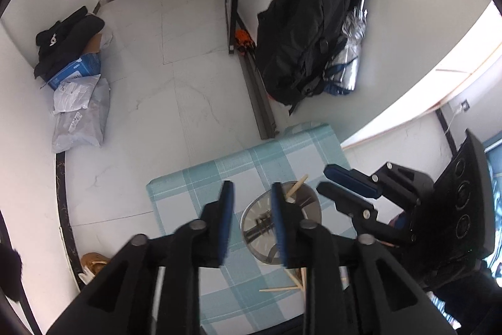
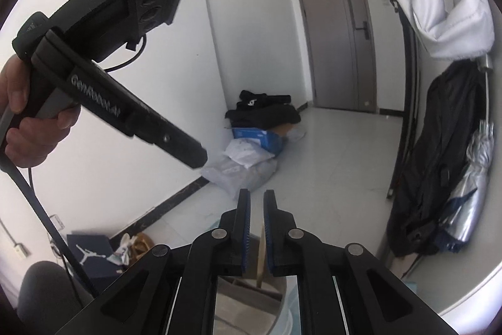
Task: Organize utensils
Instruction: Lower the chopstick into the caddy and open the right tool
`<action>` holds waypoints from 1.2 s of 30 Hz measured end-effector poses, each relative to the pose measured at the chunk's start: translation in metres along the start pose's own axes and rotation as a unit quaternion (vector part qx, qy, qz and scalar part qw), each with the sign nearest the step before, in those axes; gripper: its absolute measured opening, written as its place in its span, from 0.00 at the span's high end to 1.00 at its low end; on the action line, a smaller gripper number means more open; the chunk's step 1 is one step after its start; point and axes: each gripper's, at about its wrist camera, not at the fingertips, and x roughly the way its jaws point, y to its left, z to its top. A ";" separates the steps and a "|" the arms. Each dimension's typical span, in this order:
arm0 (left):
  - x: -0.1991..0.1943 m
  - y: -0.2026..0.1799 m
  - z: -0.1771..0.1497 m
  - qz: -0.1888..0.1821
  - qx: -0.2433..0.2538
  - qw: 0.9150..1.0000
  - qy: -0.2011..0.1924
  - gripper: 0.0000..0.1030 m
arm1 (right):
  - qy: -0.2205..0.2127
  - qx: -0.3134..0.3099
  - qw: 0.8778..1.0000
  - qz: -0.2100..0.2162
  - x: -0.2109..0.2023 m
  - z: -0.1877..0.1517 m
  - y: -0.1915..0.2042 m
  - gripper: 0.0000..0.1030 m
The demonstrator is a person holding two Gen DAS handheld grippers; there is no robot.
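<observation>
Both grippers we are holding above the worktop (image 1: 175, 187): left gripper (image 1: 252, 193) released, right gripper (image 2: 254, 203) clenching a chopstick (image 2: 261, 253) over the metal cup (image 1: 280, 225) near the centre

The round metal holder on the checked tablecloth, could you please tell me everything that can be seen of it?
The round shiny metal holder stands on the blue-and-white checked tablecloth, open mouth up. Dark utensils lie blurred inside, and a pale wooden chopstick leans out over its far rim. More pale wooden sticks lie on the cloth just beside it. The left hand-held gripper hangs above, one finger covering part of it.
</observation>
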 end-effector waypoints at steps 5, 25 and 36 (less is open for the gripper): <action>-0.016 0.018 -0.021 0.009 -0.063 0.997 -0.051 0.49 | 0.000 0.018 1.000 -0.003 -0.018 -0.009 -0.004 0.67; -0.048 -0.006 -0.134 0.099 -0.151 0.956 -0.229 0.12 | -0.031 0.047 0.997 -0.060 -0.100 -0.019 0.027 0.44; -0.037 -0.020 -0.200 0.097 -0.196 0.936 -0.276 0.04 | -0.025 0.064 0.996 -0.061 -0.131 -0.049 0.049 0.34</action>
